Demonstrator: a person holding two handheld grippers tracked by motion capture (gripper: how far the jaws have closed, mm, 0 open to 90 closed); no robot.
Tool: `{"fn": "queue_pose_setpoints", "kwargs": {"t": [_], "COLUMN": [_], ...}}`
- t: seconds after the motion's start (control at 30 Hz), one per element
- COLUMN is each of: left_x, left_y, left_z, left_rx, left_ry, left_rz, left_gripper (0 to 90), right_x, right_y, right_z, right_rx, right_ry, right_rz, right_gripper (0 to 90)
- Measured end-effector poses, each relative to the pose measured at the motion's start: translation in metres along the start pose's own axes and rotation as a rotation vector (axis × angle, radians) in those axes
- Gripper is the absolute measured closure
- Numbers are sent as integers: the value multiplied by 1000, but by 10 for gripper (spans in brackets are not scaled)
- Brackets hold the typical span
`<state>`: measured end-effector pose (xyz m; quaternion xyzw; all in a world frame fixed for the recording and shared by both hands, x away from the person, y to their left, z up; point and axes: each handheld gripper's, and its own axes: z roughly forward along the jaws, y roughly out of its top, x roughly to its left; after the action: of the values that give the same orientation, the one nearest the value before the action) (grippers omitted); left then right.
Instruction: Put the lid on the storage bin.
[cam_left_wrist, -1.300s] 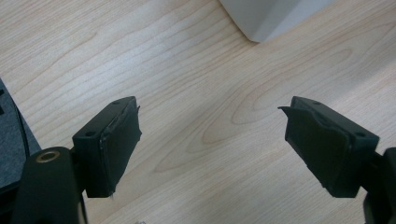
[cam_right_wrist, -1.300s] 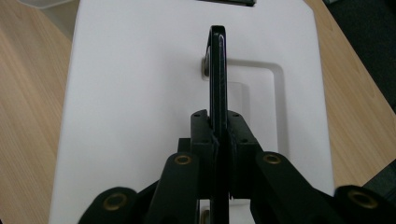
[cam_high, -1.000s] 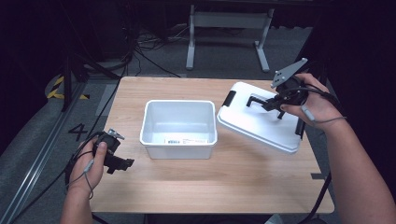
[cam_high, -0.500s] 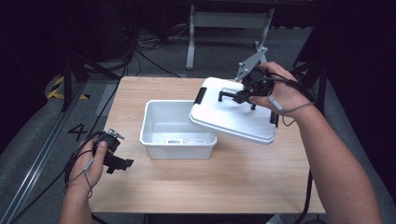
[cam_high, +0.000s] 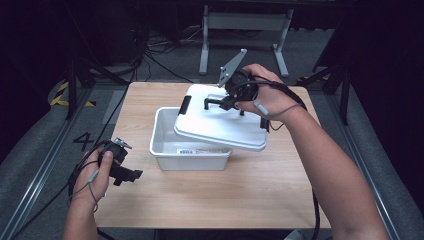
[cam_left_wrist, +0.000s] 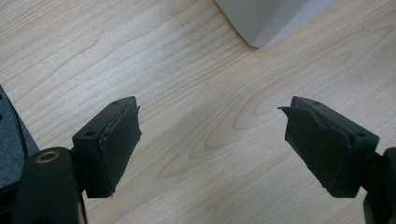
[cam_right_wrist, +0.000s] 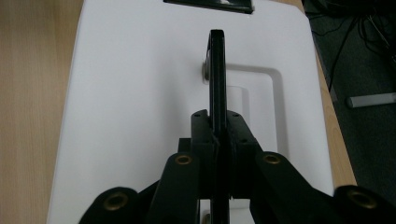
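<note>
Dark floor with cables surrounds the light wooden table (cam_high: 250, 200) at which we work, and on it stands a white bin (cam_high: 172, 147) with its open top partly covered. We hold the right gripper (cam_high: 231, 98) with its jaws pressed together on the black handle (cam_right_wrist: 217, 70) of the white lid (cam_high: 220, 125); in the right gripper view the thin handle stands edge-on, pinched between the two pads, with the lid's white top spread out beneath it. Our right hand (cam_high: 260, 90) wraps the gripper's body from behind, the forearm reaching in from the lower right, and the grey plate on top of the gripper tilts up and away. The lid hangs from that grip, tilted, its near edge lower, over the right part of the bin and jutting past the bin's right wall. Our left gripper (cam_high: 131, 174) rests low by the table's near left edge, its jaws wide apart with nothing between them, bare wood showing in the gap in the left gripper view and a corner of the bin ahead of it, well apart. The left hand (cam_high: 95, 172) grips it from behind, wrist just off the table's edge
</note>
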<state>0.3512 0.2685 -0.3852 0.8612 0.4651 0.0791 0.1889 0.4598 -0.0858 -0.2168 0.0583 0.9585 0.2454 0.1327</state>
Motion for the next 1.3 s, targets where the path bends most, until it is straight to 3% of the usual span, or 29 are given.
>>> {"fn": "queue_pose_setpoints", "kwargs": {"t": [0.37,0.77,1.07,1.3], "left_x": [0,1,3,4], "left_y": [0,-6,-9,-9], "left_z": [1,-1,-3,-3], "left_rx": [1,-8,-14,-15], "left_ry": [0,2,1,2], "left_rz": [1,-17,-18,-16], "left_gripper": [187,189,187,188], "right_x": [2,5,7,7], "right_y": [21,41,46,42], "right_z": [17,57,81,95], "right_rx": [-24,-42,-44,-16], "right_ry": [7,65,109,132], "right_rz": [-36,-96,-115,-123], "right_gripper": [839,838,839,839]}}
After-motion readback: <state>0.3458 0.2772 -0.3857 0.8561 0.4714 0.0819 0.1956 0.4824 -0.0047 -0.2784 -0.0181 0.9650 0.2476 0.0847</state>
